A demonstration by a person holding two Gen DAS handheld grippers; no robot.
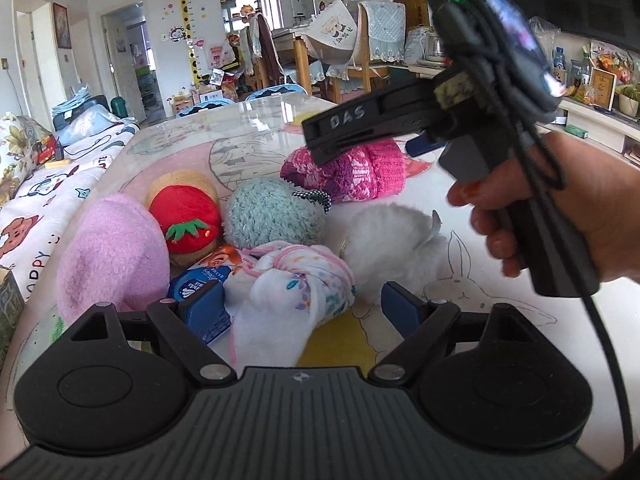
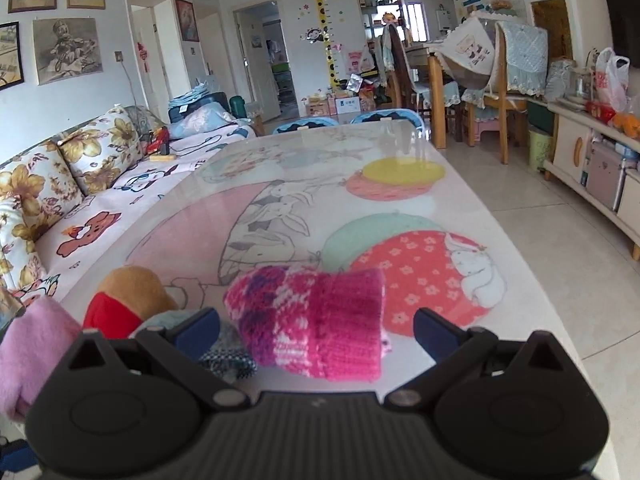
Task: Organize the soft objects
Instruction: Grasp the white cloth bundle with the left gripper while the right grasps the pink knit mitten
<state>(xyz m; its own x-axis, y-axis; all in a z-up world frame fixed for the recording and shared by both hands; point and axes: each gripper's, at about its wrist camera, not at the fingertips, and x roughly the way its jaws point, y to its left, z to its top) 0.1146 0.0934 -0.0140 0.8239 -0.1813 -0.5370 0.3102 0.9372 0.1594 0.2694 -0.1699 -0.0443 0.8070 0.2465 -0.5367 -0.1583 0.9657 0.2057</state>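
Note:
Several soft objects lie clustered on the table: a pink knitted roll (image 1: 352,172) (image 2: 316,320), a teal fuzzy ball (image 1: 272,212), a tomato plush (image 1: 186,216) (image 2: 120,304), a lilac plush (image 1: 108,252) (image 2: 28,352), a white fluffy ball (image 1: 392,240), a knotted white patterned cloth (image 1: 296,292) and a blue tissue pack (image 1: 200,280). My left gripper (image 1: 308,312) is open, with the knotted cloth between its fingers. My right gripper (image 2: 316,332) is open and straddles the pink knitted roll; it also shows in the left wrist view (image 1: 352,136) just above the roll.
The table (image 2: 400,184) has a glossy cartoon cover. A sofa (image 2: 80,208) runs along its left side. Chairs (image 2: 500,92) and a low cabinet (image 2: 592,160) stand beyond and to the right. A cable hangs from the right gripper's handle (image 1: 560,240).

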